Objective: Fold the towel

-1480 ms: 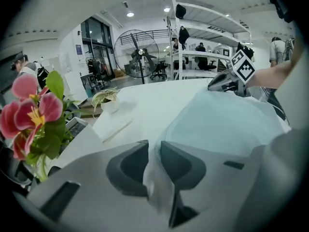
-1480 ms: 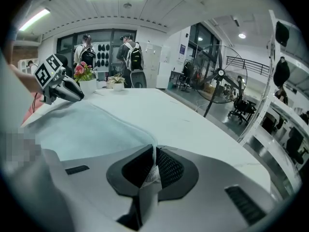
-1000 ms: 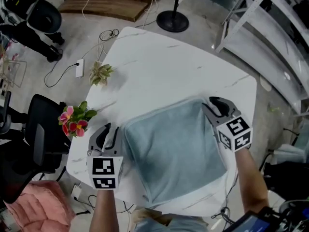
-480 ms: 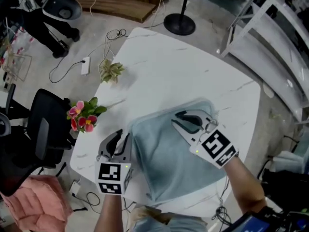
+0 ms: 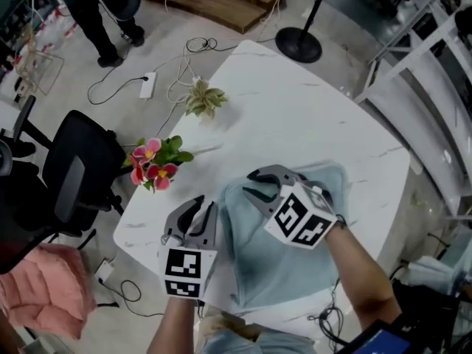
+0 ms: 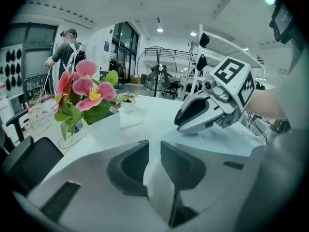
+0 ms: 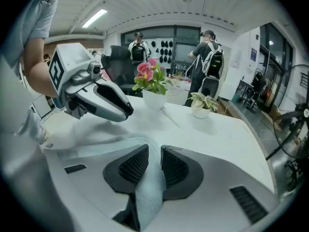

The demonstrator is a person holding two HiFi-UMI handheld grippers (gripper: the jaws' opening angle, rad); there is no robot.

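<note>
Moved: right gripper [image 5: 249, 185] has dragged a towel [image 5: 284, 271] corner leftward over the desk [image 5: 295, 109].
Right jaws: just easing wider, pinching towel.
Left gripper [image 5: 198, 212]: jaws just narrowing, clamped on towel edge.

Towel [image 5: 276, 275] lies on table [image 5: 295, 116], flowers [image 5: 151, 164] at its left edge.

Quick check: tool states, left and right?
Left tool: jaws have just been closing, clamped on an edge of the towel.
Right tool: jaws have just eased open a little, towel pinched between them.
</note>
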